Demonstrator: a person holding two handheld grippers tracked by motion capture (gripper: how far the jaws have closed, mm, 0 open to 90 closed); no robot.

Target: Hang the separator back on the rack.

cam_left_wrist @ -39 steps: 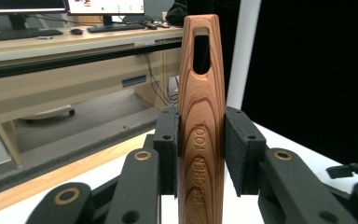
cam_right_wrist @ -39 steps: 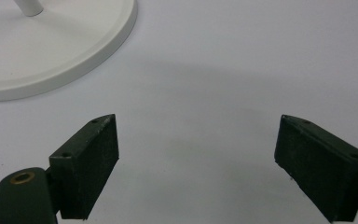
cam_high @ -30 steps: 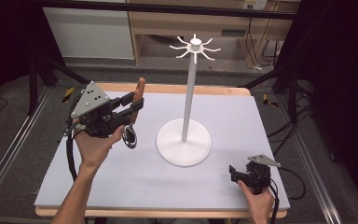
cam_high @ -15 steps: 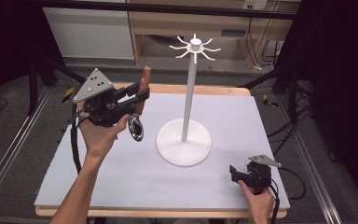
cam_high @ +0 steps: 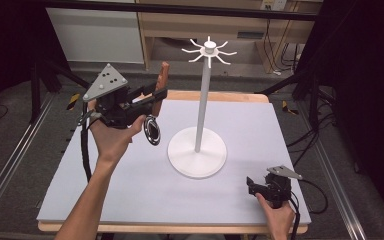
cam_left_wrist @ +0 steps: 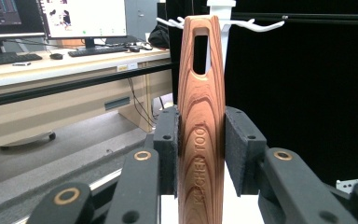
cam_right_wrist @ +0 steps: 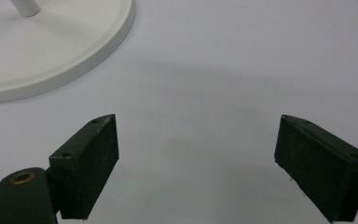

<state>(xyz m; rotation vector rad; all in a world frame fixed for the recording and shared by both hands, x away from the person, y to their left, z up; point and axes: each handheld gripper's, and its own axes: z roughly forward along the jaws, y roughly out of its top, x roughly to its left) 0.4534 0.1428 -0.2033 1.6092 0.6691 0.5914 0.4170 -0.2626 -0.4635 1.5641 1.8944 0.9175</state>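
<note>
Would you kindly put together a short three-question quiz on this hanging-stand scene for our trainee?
1. True or false: the left gripper is shut on the wooden utensil handle.
2. What stands open with nothing between its fingers: A) the right gripper, B) the left gripper?
3. Fill in: the white stand has hooks at its ____.

Key: 1 true; 2 A; 3 top.

Left hand-held gripper (cam_high: 156, 95) clamps wooden-handled utensil (cam_high: 163, 80) beside white hook stand (cam_high: 200, 130).
</note>
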